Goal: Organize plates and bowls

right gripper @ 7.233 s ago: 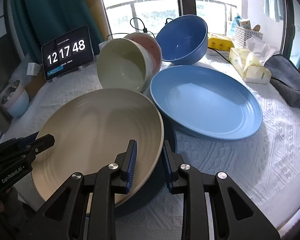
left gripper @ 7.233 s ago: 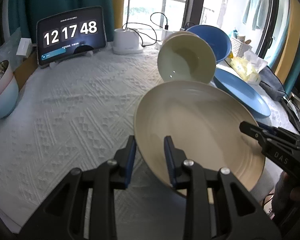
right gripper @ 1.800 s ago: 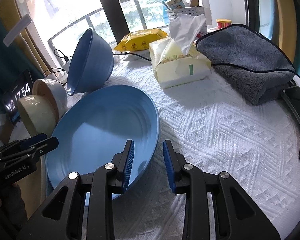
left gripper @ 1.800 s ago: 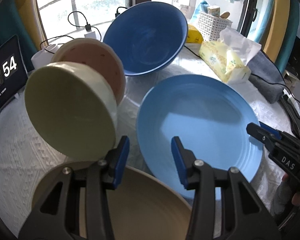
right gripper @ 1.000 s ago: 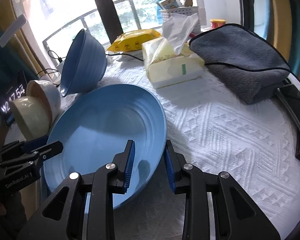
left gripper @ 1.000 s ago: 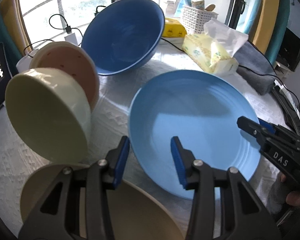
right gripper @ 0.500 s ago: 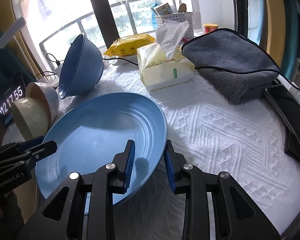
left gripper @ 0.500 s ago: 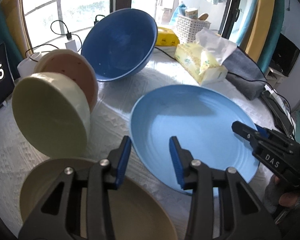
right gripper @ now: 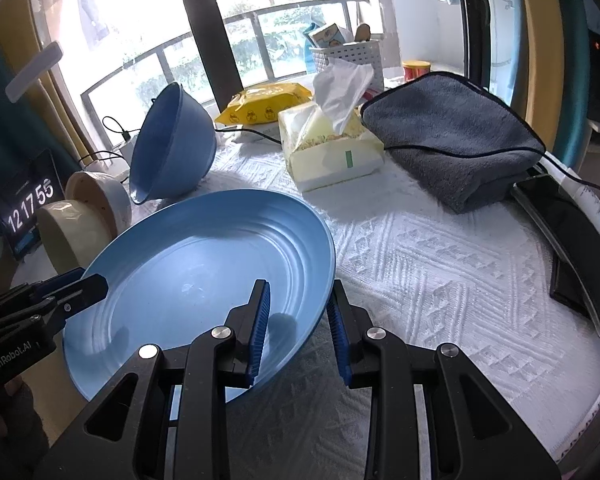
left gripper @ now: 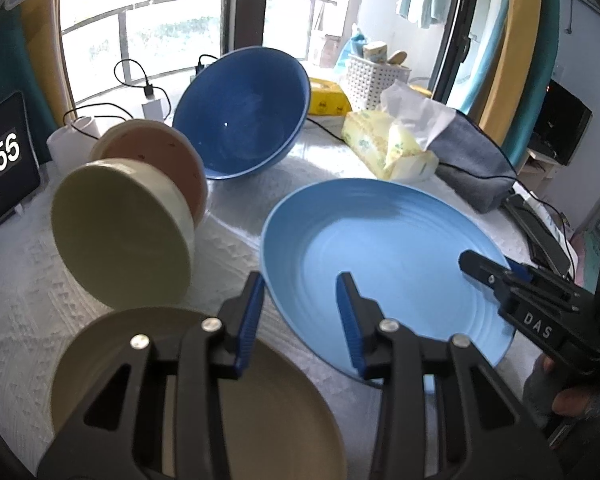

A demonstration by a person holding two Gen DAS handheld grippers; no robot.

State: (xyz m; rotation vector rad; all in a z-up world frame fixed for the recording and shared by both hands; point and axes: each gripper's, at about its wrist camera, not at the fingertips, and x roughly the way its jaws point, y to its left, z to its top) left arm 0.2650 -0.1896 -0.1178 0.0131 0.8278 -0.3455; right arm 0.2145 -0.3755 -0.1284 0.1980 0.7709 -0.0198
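From left to right on the white quilted surface (left gripper: 28,280): a green bowl (left gripper: 120,236) and a pink bowl (left gripper: 156,160) tipped on their sides, then a dark blue bowl (left gripper: 240,108). A tan plate (left gripper: 112,360) sits nearest. The left gripper (left gripper: 300,308) hovers, jaws spread, over the light blue plate (left gripper: 384,256). The right gripper (right gripper: 298,320), jaws spread, straddles the plate's rim.
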